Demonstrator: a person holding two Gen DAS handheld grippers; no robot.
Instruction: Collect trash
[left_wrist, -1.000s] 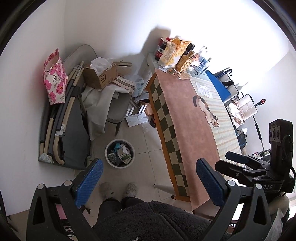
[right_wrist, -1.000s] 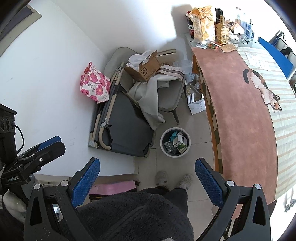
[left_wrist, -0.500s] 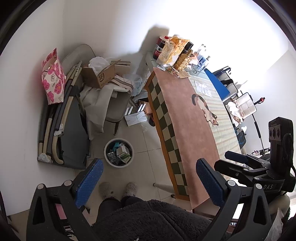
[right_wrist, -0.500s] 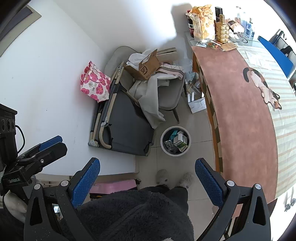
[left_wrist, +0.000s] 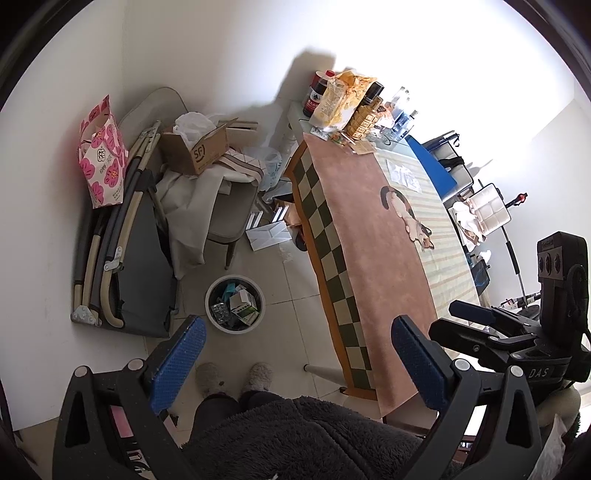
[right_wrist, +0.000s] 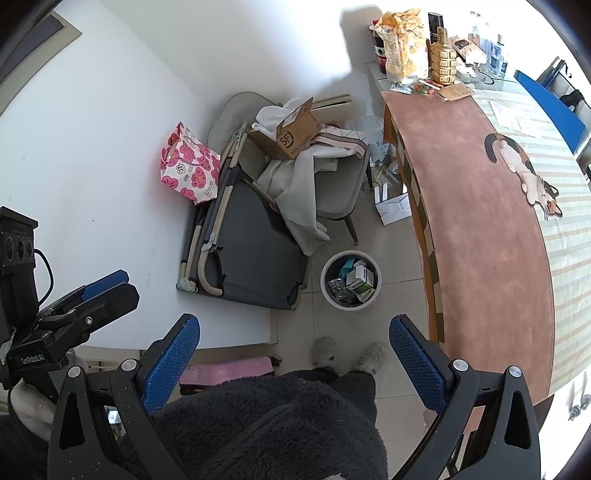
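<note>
A white round trash bin (left_wrist: 235, 326) stands on the tiled floor beside the table; it also shows in the right wrist view (right_wrist: 350, 303). It holds small boxes and a blister pack (right_wrist: 339, 286). My left gripper (left_wrist: 295, 363) is open and empty, held high above the floor. My right gripper (right_wrist: 294, 362) is open and empty too, at about the same height. Each gripper shows in the other's view: the right gripper (left_wrist: 491, 328), the left gripper (right_wrist: 88, 299). Small wrappers and packets (right_wrist: 424, 86) lie at the far end of the table.
A long table with a pink cloth and cat picture (left_wrist: 373, 236) runs along the right. A chair piled with cloth and a cardboard box (left_wrist: 199, 147), a folded cot (left_wrist: 140, 266) and a pink flowered bag (left_wrist: 105, 162) crowd the wall. Bottles and a snack bag (left_wrist: 343, 99) stand at the table's far end.
Both grippers drifted slightly; the left view swung a little, shifting the bin and chair leftward in frame. Both jaws stay open and empty.
</note>
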